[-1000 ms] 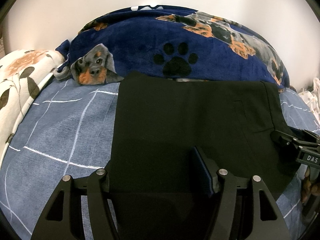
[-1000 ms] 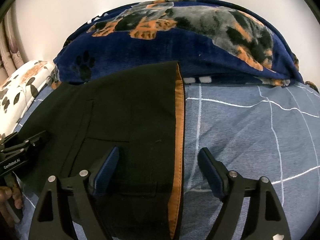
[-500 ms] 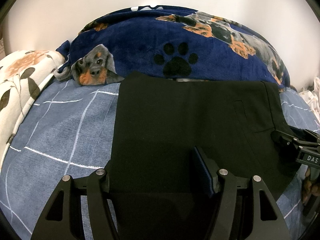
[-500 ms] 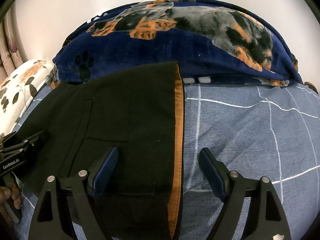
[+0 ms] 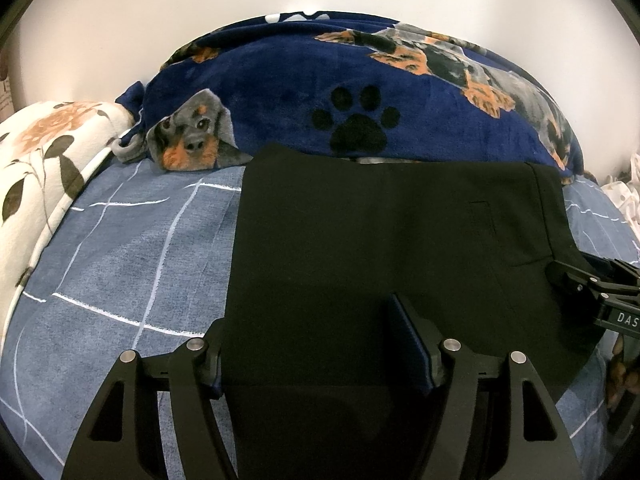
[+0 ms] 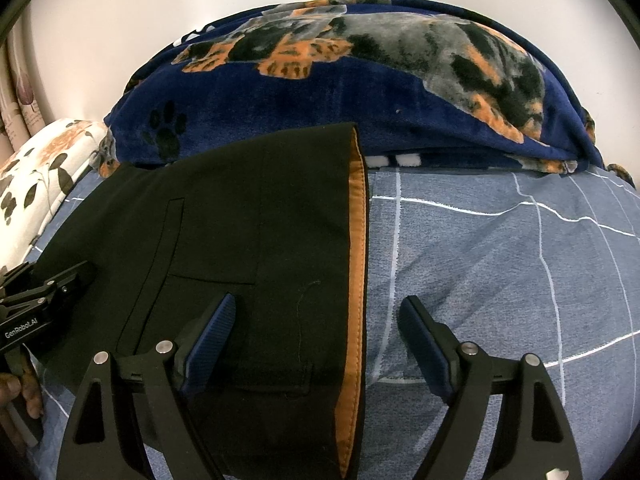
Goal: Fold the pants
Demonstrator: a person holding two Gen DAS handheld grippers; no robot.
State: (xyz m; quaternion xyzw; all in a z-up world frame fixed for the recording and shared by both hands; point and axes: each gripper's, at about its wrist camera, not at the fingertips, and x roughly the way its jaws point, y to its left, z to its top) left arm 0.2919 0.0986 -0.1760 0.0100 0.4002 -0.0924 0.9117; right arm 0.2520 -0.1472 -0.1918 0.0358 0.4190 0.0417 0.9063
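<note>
- The black folded pants (image 5: 380, 248) lie flat on the blue grid-lined bed sheet (image 5: 120, 264), long axis running left to right.
- Left tool (image 5: 316, 344) straddles their left edge, jaws just widened, unpinched.
- Right tool (image 6: 320, 336), spread, straddles the orange-lined waistband (image 6: 356, 280) end.

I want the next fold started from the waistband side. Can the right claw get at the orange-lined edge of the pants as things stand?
Probably yes. The right claw stands open, and the orange-lined edge of the black pants lies flat between its fingers, with nothing over it.
</note>
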